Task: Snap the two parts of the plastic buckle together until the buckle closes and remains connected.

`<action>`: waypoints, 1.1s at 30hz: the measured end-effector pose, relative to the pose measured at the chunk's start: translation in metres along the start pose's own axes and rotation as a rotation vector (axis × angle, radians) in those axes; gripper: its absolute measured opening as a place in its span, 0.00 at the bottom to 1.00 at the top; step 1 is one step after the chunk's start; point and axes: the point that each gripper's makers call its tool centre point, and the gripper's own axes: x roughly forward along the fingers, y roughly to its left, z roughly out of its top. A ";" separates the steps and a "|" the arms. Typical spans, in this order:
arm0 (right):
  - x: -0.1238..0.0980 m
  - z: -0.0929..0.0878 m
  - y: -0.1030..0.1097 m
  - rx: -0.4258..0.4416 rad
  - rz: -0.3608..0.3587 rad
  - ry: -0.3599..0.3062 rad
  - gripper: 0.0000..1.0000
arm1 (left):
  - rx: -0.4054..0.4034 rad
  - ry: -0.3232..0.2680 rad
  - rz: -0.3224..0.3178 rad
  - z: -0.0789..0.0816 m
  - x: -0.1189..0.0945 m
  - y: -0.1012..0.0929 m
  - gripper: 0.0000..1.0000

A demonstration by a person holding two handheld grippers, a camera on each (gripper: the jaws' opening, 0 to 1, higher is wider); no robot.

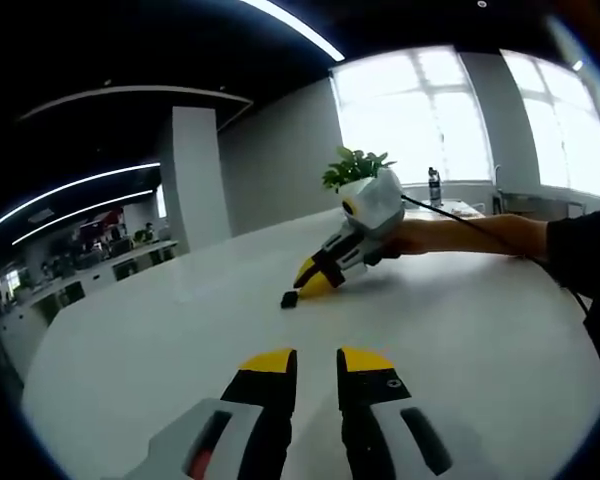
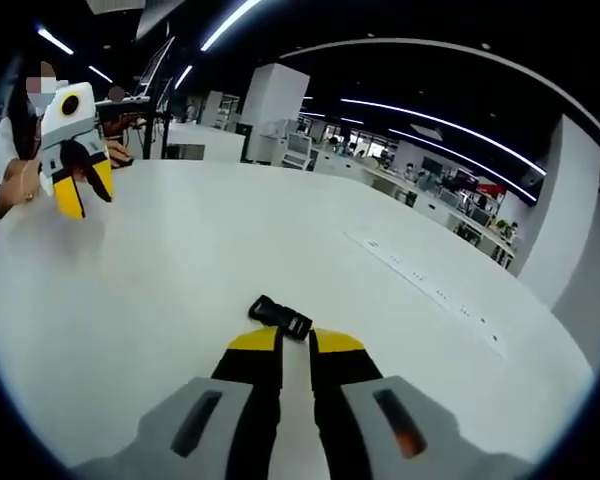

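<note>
Left gripper view: the left gripper [image 1: 316, 365] rises from the bottom edge over a smooth white table [image 1: 460, 330], its yellow-tipped black jaws standing a narrow gap apart with nothing between them. Farther across the table the right gripper [image 1: 315, 282] is tilted down with its yellow tips at the surface, held by a hand [image 1: 410, 237] on a bare forearm that ends in a dark sleeve. A small black buckle [image 1: 289, 299] lies on the table just beside those tips — from this angle it reads only as a dark block, and whether its two parts are joined cannot be told. Behind the right gripper stand a leafy plant [image 1: 354, 166], partly hidden by the gripper body, and a bottle [image 1: 435, 186] near bright windows. Right gripper view: here the right gripper [image 2: 295, 345] has its jaws slightly parted, empty, with the buckle [image 2: 280, 317] lying flat just ahead of the tips; contact with them cannot be judged. This closer angle shows what the other does not — a glossy black plastic piece of elongated shape, apparently one connected body. The left gripper [image 2: 83, 195] hangs at upper left above the table [image 2: 160, 300], tips downward, jaws spread, holding nothing.
</note>
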 end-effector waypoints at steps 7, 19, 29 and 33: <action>-0.002 0.001 0.001 0.013 -0.009 -0.007 0.11 | 0.003 -0.002 0.014 0.001 -0.002 0.003 0.15; -0.011 0.003 0.001 0.048 -0.021 -0.021 0.11 | 0.020 0.012 0.048 0.000 -0.002 0.008 0.15; -0.020 0.003 0.002 0.066 -0.030 -0.033 0.11 | 0.019 0.025 0.086 -0.002 -0.001 0.018 0.15; -0.027 0.001 0.002 0.069 -0.038 -0.033 0.10 | 0.021 0.032 0.102 -0.004 -0.001 0.022 0.15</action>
